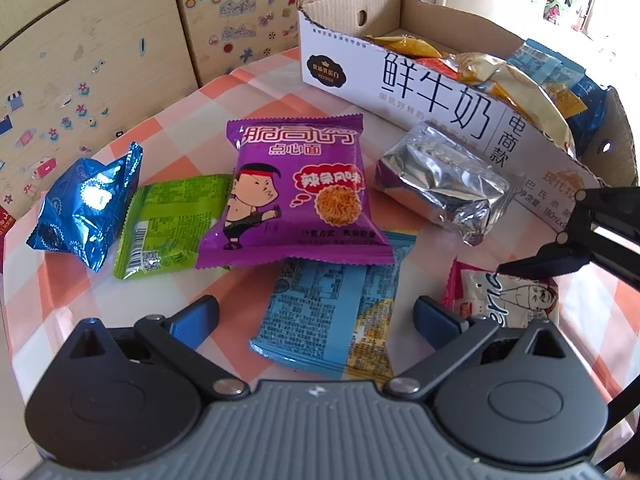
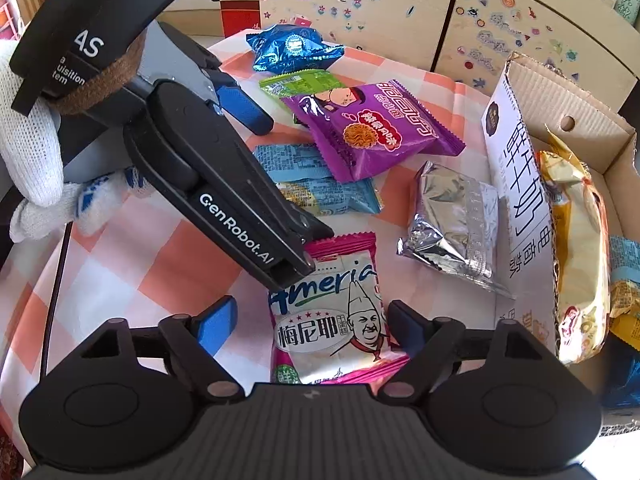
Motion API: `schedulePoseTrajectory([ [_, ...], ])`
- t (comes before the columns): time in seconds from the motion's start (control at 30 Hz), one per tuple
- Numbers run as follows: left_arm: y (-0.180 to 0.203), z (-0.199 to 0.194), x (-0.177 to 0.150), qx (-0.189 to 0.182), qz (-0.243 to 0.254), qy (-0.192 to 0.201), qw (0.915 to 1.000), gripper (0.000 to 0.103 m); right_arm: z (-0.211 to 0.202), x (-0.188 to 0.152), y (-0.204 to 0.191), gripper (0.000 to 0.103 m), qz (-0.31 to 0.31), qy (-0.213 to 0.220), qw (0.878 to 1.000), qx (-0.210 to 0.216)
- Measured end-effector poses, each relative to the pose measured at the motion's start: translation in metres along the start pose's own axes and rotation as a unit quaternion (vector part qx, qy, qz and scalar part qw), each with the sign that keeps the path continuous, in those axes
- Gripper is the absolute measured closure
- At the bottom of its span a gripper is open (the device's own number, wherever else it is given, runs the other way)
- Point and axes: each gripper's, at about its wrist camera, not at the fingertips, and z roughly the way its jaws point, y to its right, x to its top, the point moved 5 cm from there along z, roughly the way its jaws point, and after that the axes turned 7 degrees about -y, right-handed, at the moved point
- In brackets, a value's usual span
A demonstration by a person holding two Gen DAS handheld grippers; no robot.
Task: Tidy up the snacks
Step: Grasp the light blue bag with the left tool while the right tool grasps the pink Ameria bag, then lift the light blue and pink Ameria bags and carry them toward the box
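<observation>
Several snack packets lie on the checked tablecloth (image 1: 180,140): a purple noodle packet (image 1: 294,196), a light blue packet (image 1: 332,320), a green packet (image 1: 168,224), a dark blue foil bag (image 1: 86,208), a silver packet (image 1: 444,184) and a pink and white packet (image 2: 334,320). My left gripper (image 1: 316,320) is open above the light blue packet. My right gripper (image 2: 312,324) is open with its fingers on either side of the pink and white packet; the packet lies between the jaws. The left gripper also shows in the right wrist view (image 2: 240,108).
A white cardboard milk box (image 1: 420,92) stands at the back right and holds several packets (image 2: 576,240). Stickered cabinets (image 1: 100,60) stand behind the table. A red box (image 2: 240,8) stands at the far edge. A gloved hand (image 2: 32,152) holds the left gripper.
</observation>
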Motion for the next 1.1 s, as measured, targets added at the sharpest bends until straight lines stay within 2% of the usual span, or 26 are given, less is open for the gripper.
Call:
schedulePoseTrajectory([
  [0.13, 0.000, -0.001, -0.001, -0.001, -0.001, 0.002, 1.0000, 0.002, -0.002, 0.000, 0.000, 0.026, -0.003, 0.001, 1.000, 0.003],
  [0.23, 0.003, -0.004, -0.001, -0.008, 0.005, 0.005, 0.9999, 0.009, -0.004, 0.000, 0.001, 0.034, 0.002, 0.004, 1.000, 0.004],
  [0.37, 0.007, -0.011, -0.003, -0.012, 0.018, 0.015, 0.9997, 0.029, -0.005, 0.001, 0.002, 0.044, 0.006, 0.006, 1.000, 0.008],
  [0.47, 0.007, -0.016, -0.004, -0.018, 0.014, 0.017, 0.9996, 0.047, -0.005, 0.002, 0.001, 0.046, 0.005, 0.006, 1.000, 0.008],
  [0.5, 0.006, -0.017, -0.004, -0.020, 0.010, 0.016, 0.9996, 0.050, -0.005, 0.002, 0.001, 0.046, 0.004, 0.007, 1.000, 0.008],
  [0.8, -0.012, -0.030, -0.016, -0.026, -0.027, 0.014, 0.9992, 0.053, -0.010, 0.005, -0.003, 0.047, 0.000, 0.015, 1.000, 0.011],
  [1.1, -0.022, -0.048, -0.023, -0.026, -0.041, 0.027, 0.9985, 0.055, -0.015, 0.011, -0.005, 0.047, -0.005, 0.029, 0.999, 0.013],
])
